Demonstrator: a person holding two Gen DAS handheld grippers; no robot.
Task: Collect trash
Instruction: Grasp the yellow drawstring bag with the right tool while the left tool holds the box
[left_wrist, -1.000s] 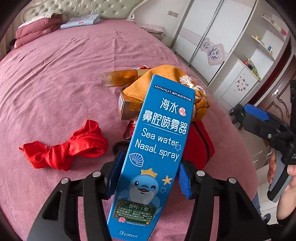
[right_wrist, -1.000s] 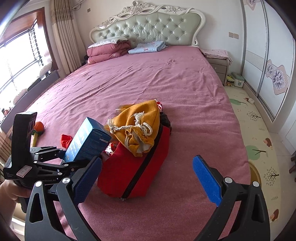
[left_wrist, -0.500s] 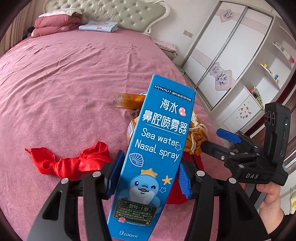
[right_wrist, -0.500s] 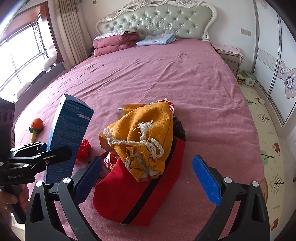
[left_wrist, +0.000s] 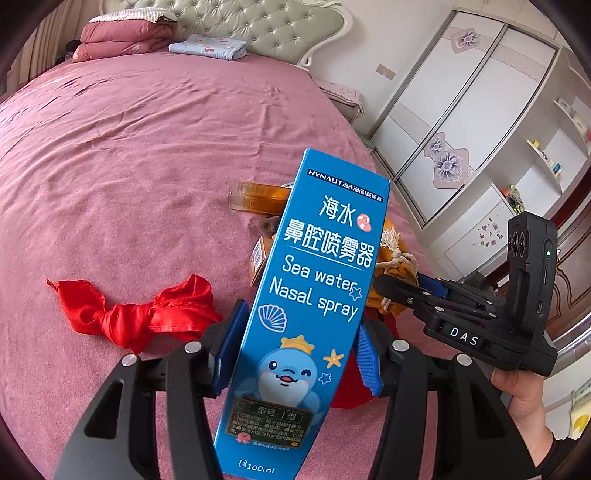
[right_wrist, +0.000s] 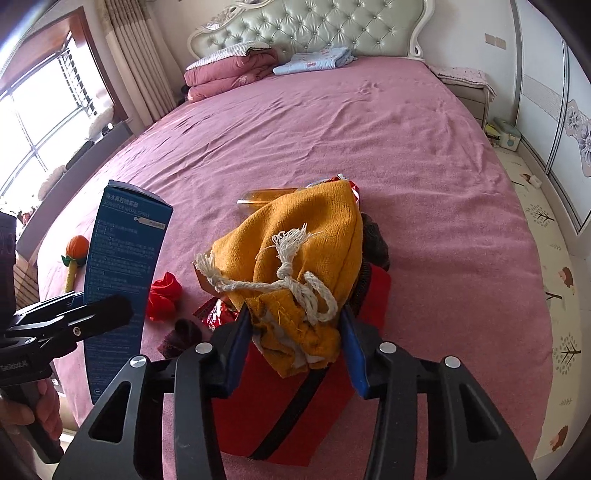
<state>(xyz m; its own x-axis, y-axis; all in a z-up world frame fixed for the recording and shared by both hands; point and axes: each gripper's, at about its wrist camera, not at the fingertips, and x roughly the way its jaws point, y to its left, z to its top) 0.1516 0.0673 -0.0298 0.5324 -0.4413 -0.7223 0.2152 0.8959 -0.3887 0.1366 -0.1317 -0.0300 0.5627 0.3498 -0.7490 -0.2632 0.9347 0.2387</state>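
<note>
My left gripper is shut on a tall blue nasal spray box, held upright above the pink bed; the box also shows in the right wrist view. My right gripper has closed around the mouth of a mustard-yellow drawstring bag that lies on a red bag. The right gripper shows in the left wrist view, at the yellow bag. An amber bottle and a red snack wrapper lie by the bags.
A red cloth lies left of the box. An orange toy lies near the bed's left edge. Folded pink quilts and a blue cloth lie by the headboard. A wardrobe stands to the right.
My right gripper has moved forward to the yellow bag and its fingers have closed on the bag's mouth. My left gripper has lifted the blue box and tilted it upright.
</note>
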